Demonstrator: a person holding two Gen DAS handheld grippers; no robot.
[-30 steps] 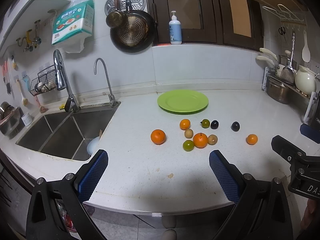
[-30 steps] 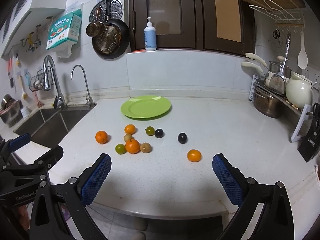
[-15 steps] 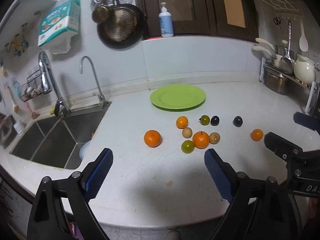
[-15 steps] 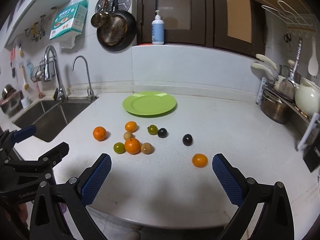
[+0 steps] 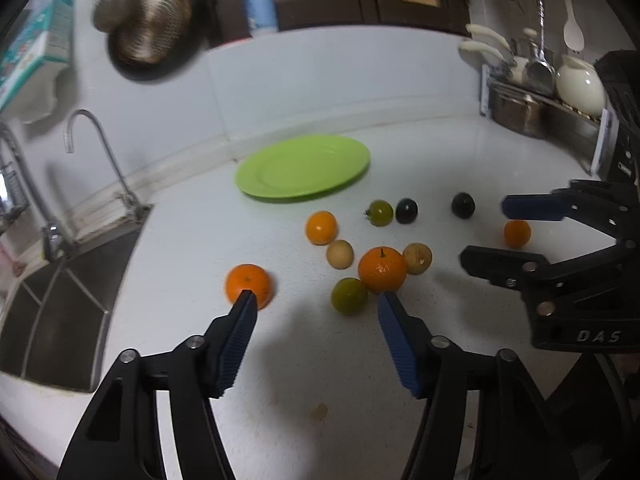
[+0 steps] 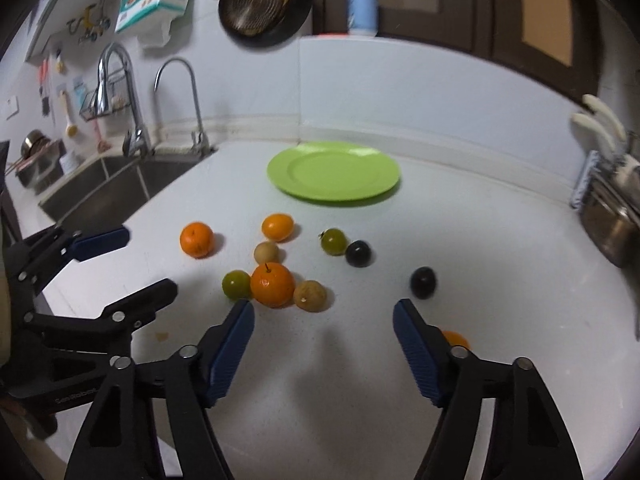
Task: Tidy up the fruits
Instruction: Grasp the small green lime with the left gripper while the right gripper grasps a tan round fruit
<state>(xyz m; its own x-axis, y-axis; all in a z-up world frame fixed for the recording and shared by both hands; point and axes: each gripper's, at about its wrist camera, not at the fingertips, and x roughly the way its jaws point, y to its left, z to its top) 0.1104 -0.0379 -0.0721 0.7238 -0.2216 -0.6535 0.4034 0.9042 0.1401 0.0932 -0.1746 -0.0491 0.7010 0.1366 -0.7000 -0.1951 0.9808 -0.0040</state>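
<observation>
A green plate (image 5: 302,168) (image 6: 334,170) lies empty at the back of the white counter. Several small fruits lie loose in front of it: oranges, green and tan ones, two dark plums. My left gripper (image 5: 314,300) is open and empty, its left tip at a lone orange (image 5: 250,285), its right tip by the stemmed orange (image 5: 382,269). My right gripper (image 6: 324,312) is open and empty just short of the cluster; a small orange (image 6: 454,338) sits partly hidden behind its right finger. The right gripper also shows in the left wrist view (image 5: 504,232).
A steel sink (image 6: 104,188) with two taps lies at the left. A dish rack with pots (image 5: 544,92) stands at the right wall. A pan (image 6: 260,4) and a soap bottle (image 6: 362,0) are on the back wall. The counter's front edge is near.
Both grippers have moved forward and down toward the fruit cluster and their jaws look narrower. The fruits and the plate have not moved.
</observation>
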